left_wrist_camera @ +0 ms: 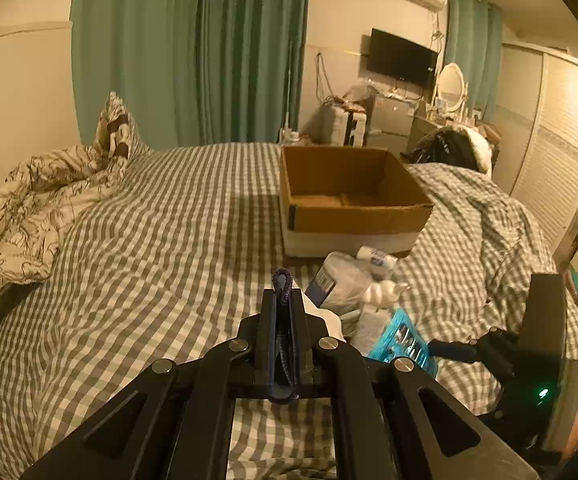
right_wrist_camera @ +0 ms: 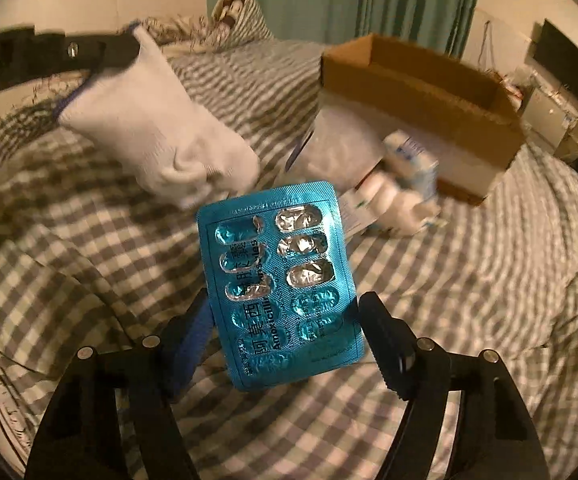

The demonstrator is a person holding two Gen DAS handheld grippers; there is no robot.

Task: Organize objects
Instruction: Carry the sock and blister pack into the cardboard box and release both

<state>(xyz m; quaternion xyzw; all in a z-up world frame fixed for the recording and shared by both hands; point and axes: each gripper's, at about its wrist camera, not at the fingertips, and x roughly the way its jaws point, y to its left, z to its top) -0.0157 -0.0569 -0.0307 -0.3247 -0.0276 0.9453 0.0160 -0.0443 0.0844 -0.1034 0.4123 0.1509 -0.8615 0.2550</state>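
Observation:
My left gripper [left_wrist_camera: 283, 296] is shut on the purple cuff of a white sock [right_wrist_camera: 157, 128]. The sock hangs from it above the bed at the upper left of the right wrist view. A blue blister pack [right_wrist_camera: 281, 280] of capsules, several pockets torn open, sits between the fingers of my right gripper [right_wrist_camera: 285, 308]. Both fingers meet its side edges, and the pack stays sharp while the bed behind blurs. An open cardboard box [left_wrist_camera: 361, 216] stands on the bed beyond both grippers. A white plastic bag [left_wrist_camera: 345, 280] and small white bottles [right_wrist_camera: 401, 196] lie in front of the box.
The checkered bed cover [left_wrist_camera: 149, 240] spreads to the left. A crumpled floral duvet [left_wrist_camera: 29, 208] lies at the far left. A dark bag [left_wrist_camera: 449, 148] sits behind the box. A white wardrobe [left_wrist_camera: 549, 140] stands at the right.

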